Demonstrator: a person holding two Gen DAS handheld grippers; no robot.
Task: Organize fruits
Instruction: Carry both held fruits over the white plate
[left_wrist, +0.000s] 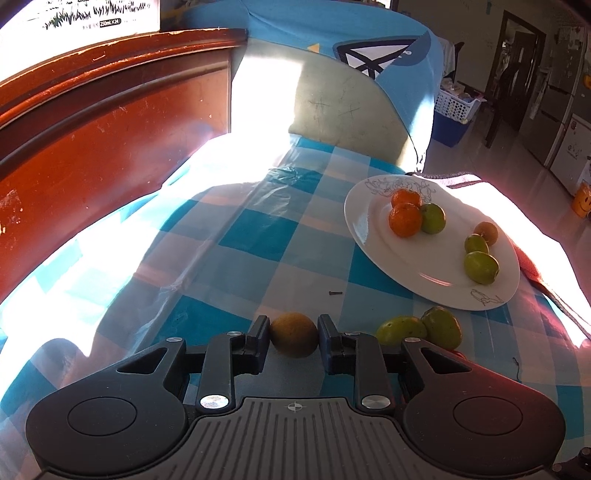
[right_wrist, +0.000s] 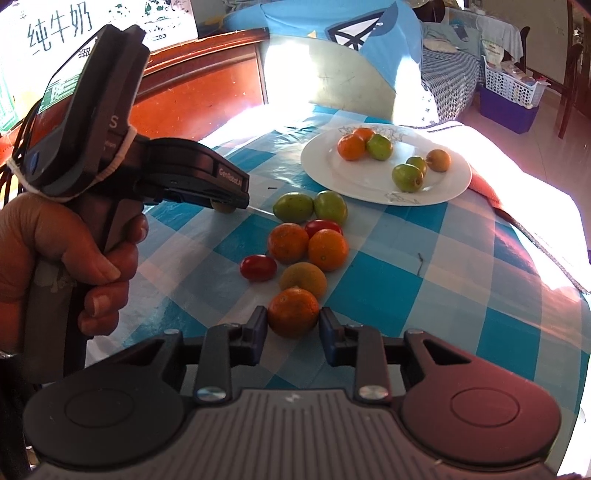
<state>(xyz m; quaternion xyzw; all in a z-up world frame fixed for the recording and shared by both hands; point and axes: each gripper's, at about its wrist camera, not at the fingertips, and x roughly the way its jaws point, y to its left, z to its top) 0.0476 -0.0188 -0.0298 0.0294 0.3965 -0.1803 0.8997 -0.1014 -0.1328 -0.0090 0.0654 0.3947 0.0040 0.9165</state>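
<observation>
In the left wrist view my left gripper (left_wrist: 294, 341) is shut on a yellow-brown round fruit (left_wrist: 294, 334) that rests on the checked tablecloth. The right wrist view shows that same left gripper (right_wrist: 226, 202) from the side, low over the cloth. My right gripper (right_wrist: 293, 330) is shut on a small orange (right_wrist: 293, 312), its pads against both sides. A white plate (right_wrist: 454, 184) at the back right holds two oranges, several green fruits and a brownish one. Loose green fruits (right_wrist: 293, 206), oranges (right_wrist: 328, 249) and red tomatoes (right_wrist: 258, 267) lie between the gripper and the plate.
A blue-and-white checked cloth (left_wrist: 258, 236) under clear plastic covers the table. A red-brown wooden board (left_wrist: 110, 129) stands at the left, and a chair with blue fabric (left_wrist: 351, 55) behind. A hand (right_wrist: 74, 251) grips the left tool's handle. A small dark screw (left_wrist: 335, 293) lies on the cloth.
</observation>
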